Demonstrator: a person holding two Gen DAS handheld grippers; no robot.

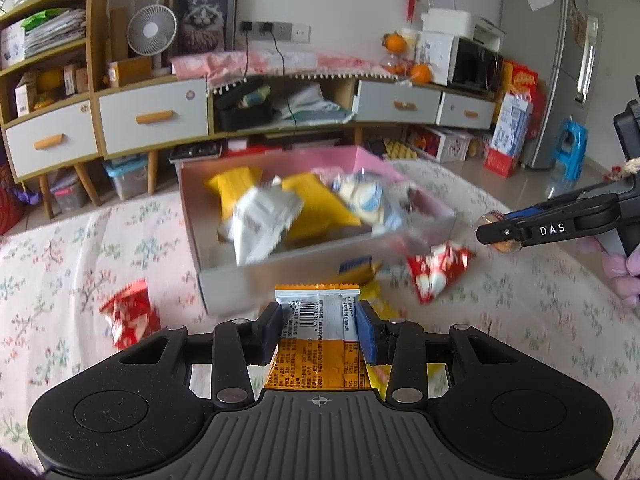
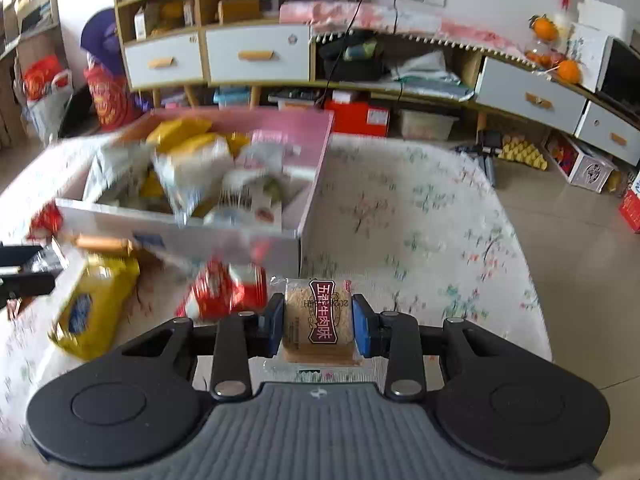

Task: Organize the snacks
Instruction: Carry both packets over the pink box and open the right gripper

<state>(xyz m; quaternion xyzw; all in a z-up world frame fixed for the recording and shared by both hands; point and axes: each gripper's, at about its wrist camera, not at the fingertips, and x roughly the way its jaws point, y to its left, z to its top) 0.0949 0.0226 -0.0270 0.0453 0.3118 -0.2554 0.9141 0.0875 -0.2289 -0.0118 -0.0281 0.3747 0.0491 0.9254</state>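
Observation:
My left gripper is shut on an orange and white snack packet, held above the cloth just in front of the pink-lined box. The box holds yellow and white packets. My right gripper is shut on a clear-wrapped brown cake with a maroon label; it also shows at the right of the left wrist view. The box shows up and left in the right wrist view. Red packets and a yellow packet lie on the cloth.
The box stands on a table with a floral cloth. Behind it are a low cabinet with white drawers, a fan and a fridge. Storage boxes sit on the floor.

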